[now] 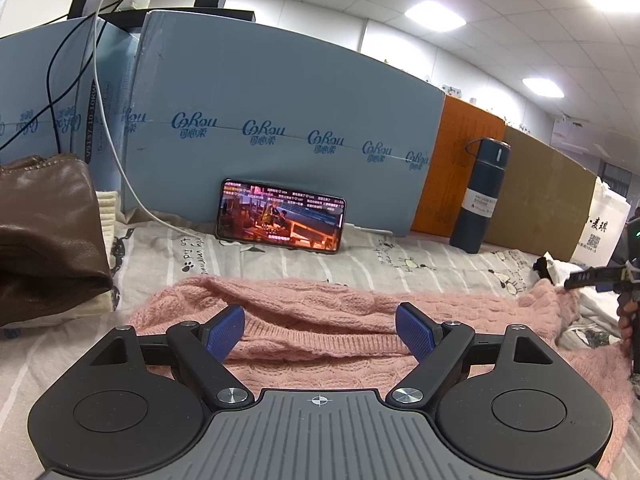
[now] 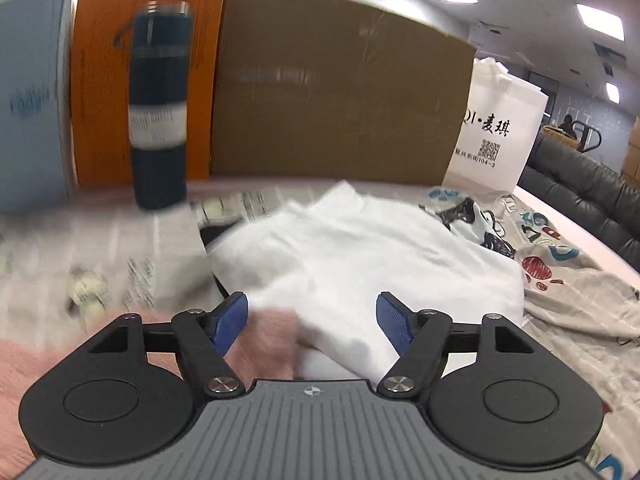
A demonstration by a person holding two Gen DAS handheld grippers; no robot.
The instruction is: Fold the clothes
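A pink knitted sweater (image 1: pixel 340 320) lies spread on the printed bedsheet (image 1: pixel 280 264), its folded edge facing me. My left gripper (image 1: pixel 318 328) hovers just over it, blue pads wide apart and nothing between them. At the far right of this view a finger (image 1: pixel 592 276) of the right gripper reaches over the sweater's end. The right wrist view is blurred. There my right gripper (image 2: pixel 312 320) stands open above the sweater's edge (image 2: pixel 272 332) and a crumpled white garment (image 2: pixel 360 248). Neither cloth is pinched.
A lit phone (image 1: pixel 280 216) leans on blue foam boards (image 1: pixel 280 100), with a dark flask (image 1: pixel 480 196) to its right. A brown leather jacket (image 1: pixel 44 240) lies at left. Cardboard (image 2: pixel 340 88), a white bag (image 2: pixel 496 128), a printed grey garment (image 2: pixel 560 280) and a black sofa (image 2: pixel 580 188) lie to the right.
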